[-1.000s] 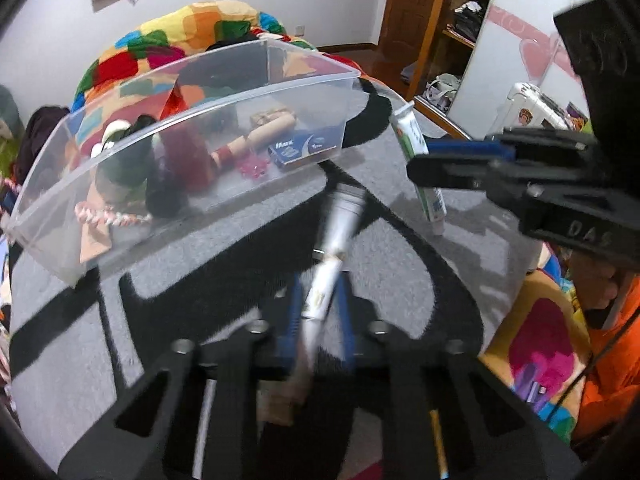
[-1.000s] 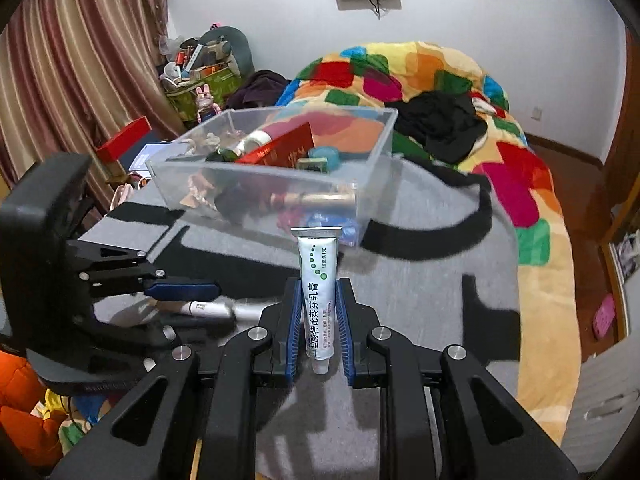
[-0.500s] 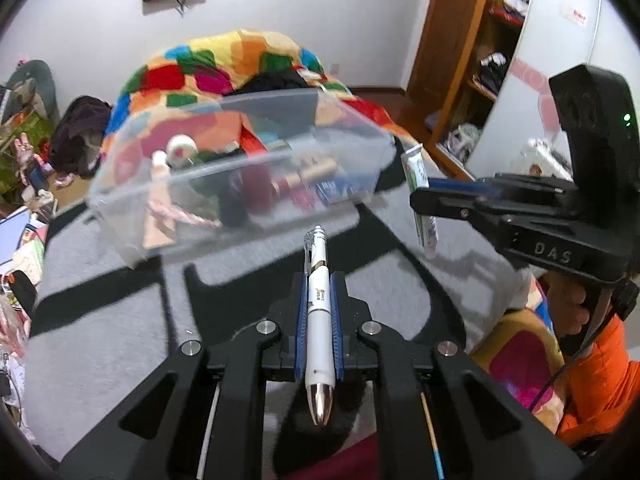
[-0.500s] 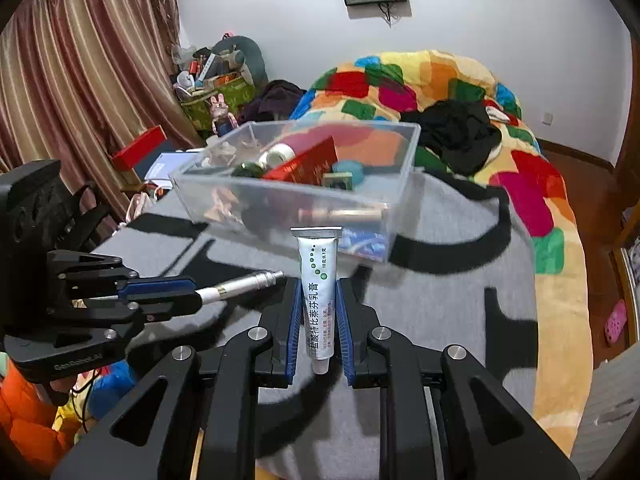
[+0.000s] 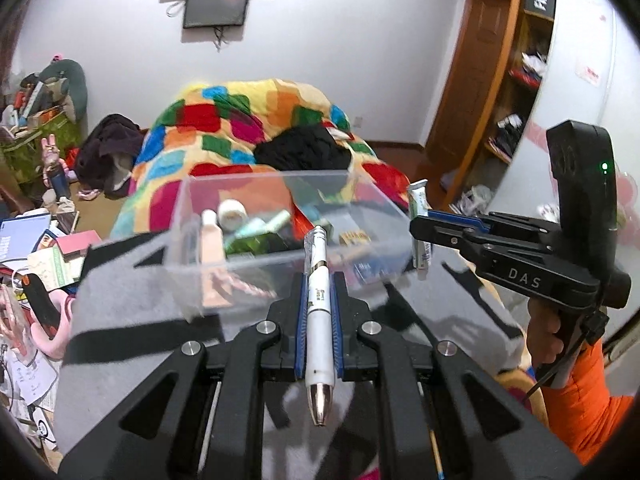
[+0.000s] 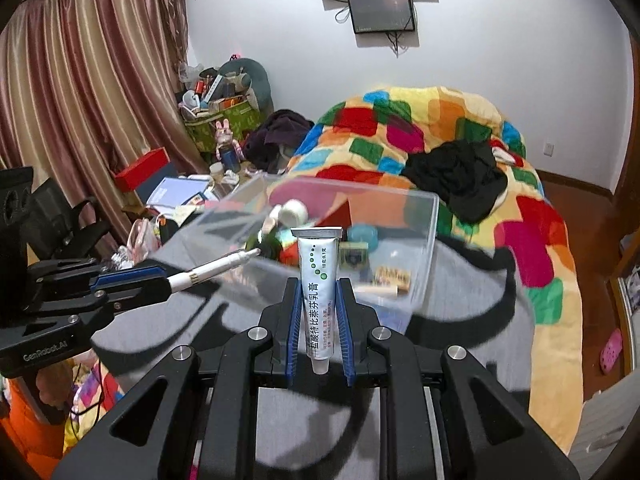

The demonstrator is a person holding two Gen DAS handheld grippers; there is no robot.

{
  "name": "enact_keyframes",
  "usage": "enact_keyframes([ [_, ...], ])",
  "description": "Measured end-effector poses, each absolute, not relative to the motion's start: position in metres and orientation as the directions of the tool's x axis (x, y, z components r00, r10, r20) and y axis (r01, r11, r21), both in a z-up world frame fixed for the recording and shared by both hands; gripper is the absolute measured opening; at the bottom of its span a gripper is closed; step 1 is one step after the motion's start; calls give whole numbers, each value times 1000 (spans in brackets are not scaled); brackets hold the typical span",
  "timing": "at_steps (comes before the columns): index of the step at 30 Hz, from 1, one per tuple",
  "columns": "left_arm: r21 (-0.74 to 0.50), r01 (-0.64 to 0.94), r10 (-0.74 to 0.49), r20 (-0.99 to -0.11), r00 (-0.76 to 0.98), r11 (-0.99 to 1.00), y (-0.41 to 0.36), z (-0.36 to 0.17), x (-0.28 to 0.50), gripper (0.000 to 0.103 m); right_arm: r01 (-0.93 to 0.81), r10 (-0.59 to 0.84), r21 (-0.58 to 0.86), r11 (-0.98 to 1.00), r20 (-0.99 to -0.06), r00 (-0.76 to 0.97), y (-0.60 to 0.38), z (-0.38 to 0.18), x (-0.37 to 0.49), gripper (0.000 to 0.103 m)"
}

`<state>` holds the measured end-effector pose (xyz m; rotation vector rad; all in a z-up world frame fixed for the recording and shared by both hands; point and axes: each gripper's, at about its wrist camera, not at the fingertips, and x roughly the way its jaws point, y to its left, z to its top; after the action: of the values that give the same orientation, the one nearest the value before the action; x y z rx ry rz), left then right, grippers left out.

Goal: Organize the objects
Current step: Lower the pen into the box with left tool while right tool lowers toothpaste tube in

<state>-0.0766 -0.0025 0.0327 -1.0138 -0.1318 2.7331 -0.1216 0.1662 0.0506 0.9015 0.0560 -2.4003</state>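
I am carrying a white pen (image 5: 318, 312) in the left gripper (image 5: 318, 300) and a white ointment tube (image 6: 318, 300) in the right gripper (image 6: 319, 312), jaws clenched on each. Next: position both over the clear plastic bin (image 5: 280, 268), then release.

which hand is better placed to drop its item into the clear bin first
Right, probably. The right hand-held gripper holds the tube overlapping the clear bin's near rim; the left hand-held gripper's pen sits similarly.

Both wrist views toward clear bin (image 5: 280, 216)
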Motion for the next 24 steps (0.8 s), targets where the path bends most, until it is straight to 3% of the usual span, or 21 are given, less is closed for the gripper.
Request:
enact_keyframes([
  [7, -173, -116, 200, -619, -759, -978, -26, 39, -105, 10, 486, -448, 124, -865, -628, -636, 155, 55, -154, 16],
  [24, -208, -22, 168, -717, -676, -978, -43, -14, -176, 10, 458, -361, 72, -886, -726, -586, 124, 7, -197, 16],
])
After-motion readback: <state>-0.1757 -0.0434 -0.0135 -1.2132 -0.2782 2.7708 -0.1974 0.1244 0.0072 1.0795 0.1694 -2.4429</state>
